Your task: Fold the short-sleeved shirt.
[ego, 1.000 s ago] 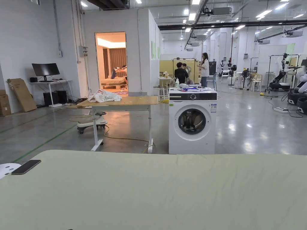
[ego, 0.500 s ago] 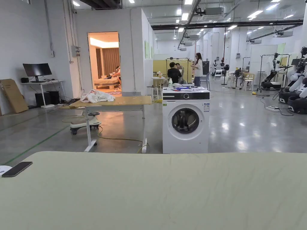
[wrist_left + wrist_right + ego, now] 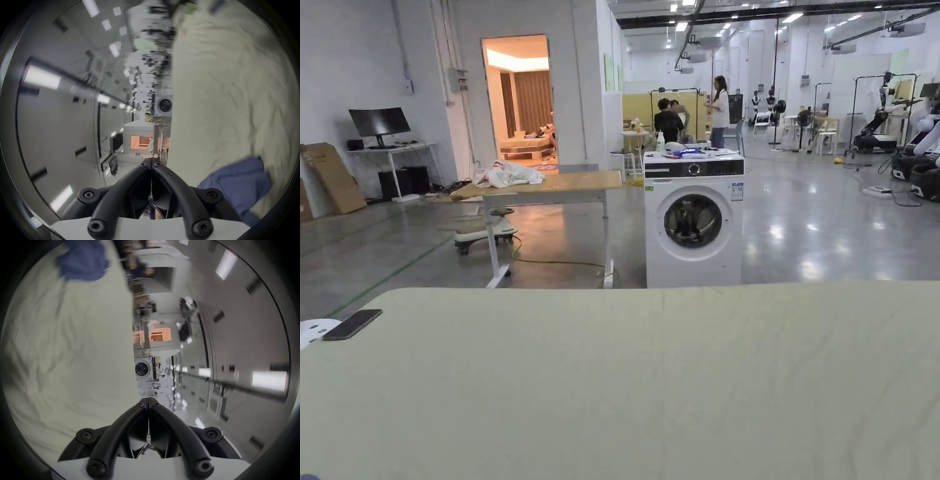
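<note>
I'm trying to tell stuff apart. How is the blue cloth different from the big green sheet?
The blue cloth is dark blue; the green sheet is pale green. The blue cloth is bunched in a heap, while the green sheet lies spread flat. The blue cloth is much smaller than the green sheet beneath it. Both are soft fabric.

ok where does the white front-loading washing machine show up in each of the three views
Head view: white front-loading washing machine, upper middle, standing on the floor beyond the pale green cloth-covered table.
Left gripper view: centre, turned sideways, at the table's edge.
Right gripper view: centre, turned sideways, at the table's edge.
Shared landmark: the orange-lit doorway.
</note>
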